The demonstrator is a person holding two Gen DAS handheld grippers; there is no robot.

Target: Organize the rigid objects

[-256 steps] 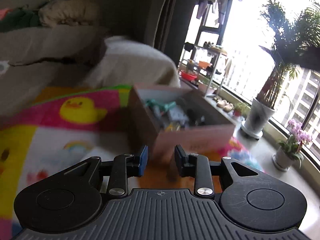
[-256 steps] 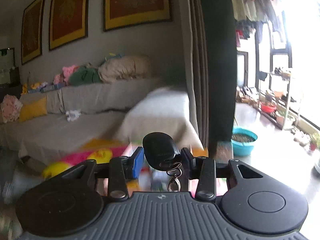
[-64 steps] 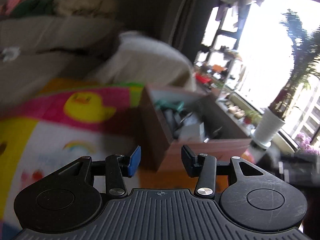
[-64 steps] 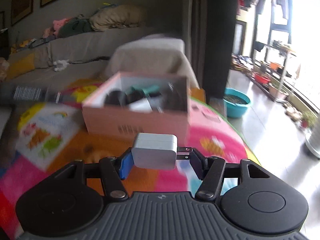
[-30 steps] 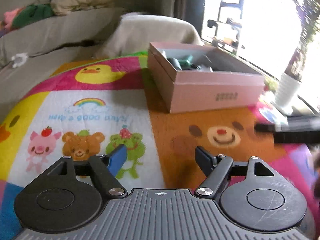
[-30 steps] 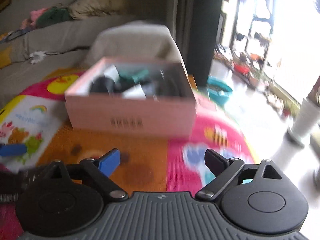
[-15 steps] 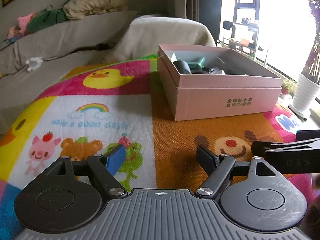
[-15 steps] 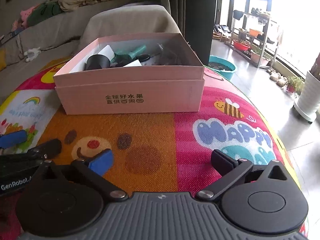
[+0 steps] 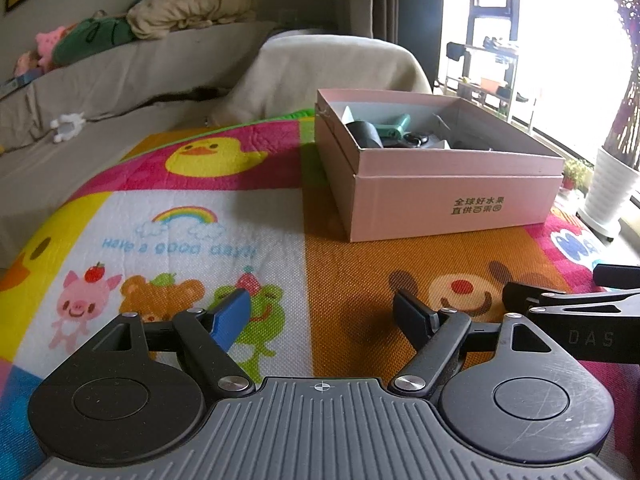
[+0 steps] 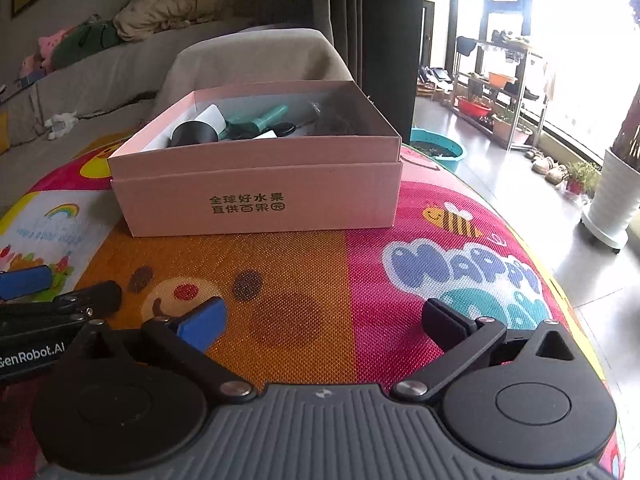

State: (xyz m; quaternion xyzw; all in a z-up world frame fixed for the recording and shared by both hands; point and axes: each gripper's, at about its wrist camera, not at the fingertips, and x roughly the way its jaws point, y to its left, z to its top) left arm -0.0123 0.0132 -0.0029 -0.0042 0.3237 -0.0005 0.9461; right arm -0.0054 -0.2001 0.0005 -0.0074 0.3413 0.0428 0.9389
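Note:
A pink cardboard box point(image 9: 456, 204) point(image 10: 260, 204) stands on the colourful play mat point(image 9: 168, 236) point(image 10: 304, 280). Inside it lie a black cylinder point(image 10: 195, 133), a teal tool point(image 10: 260, 120), a white block and other dark items. My left gripper point(image 9: 322, 314) hovers low over the mat in front of the box, open, nothing between its fingers. My right gripper point(image 10: 324, 322) hangs beside it, open wide and empty too. Each gripper shows at the edge of the other's view.
A grey covered sofa point(image 9: 120, 76) with cushions and soft toys runs behind the mat. To the right are a white plant pot point(image 10: 612, 200), a teal basin point(image 10: 438, 150) on the floor and a metal rack point(image 10: 500, 92) by the bright window.
Both views have steadied on the box. The right gripper, which held a white charger two seconds ago, is empty and its jaws stand wider than one second ago.

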